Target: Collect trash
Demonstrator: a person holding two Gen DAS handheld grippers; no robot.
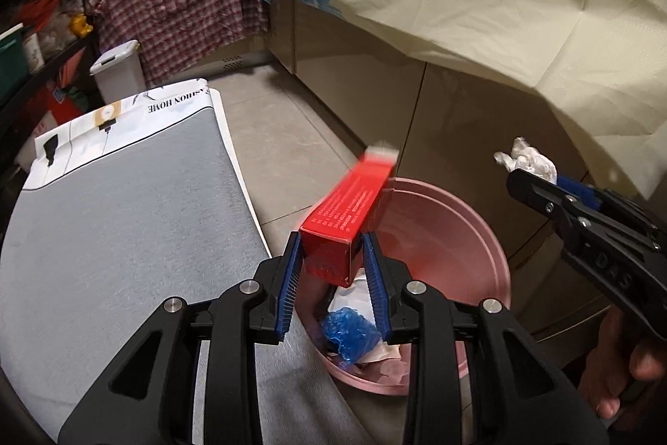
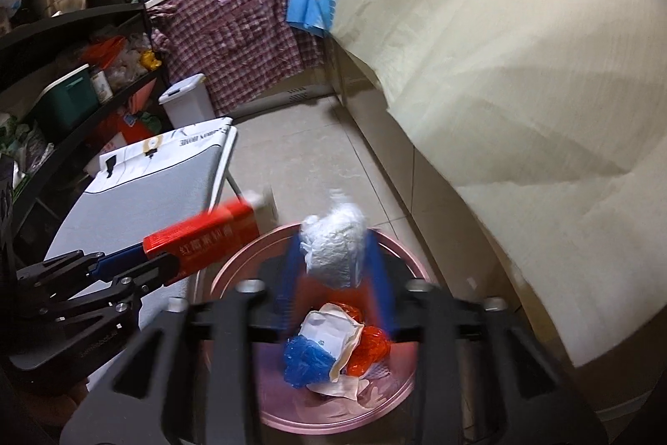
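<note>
Left gripper clamped on red carton with unreadable white print, frame centre, above pink bin. Right gripper blurred, jaws parted around white crumpled tissue; contact unclear. "FASHION HOME" printed upside down on grey ironing board, left.

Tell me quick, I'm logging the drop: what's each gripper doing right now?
Left gripper: shut on the red box, above the pink bin.
Right gripper: white crumpled paper between its fingers; blurred, grip cannot be told.

Glossy red cardboard box, crumpled white tissue
</note>
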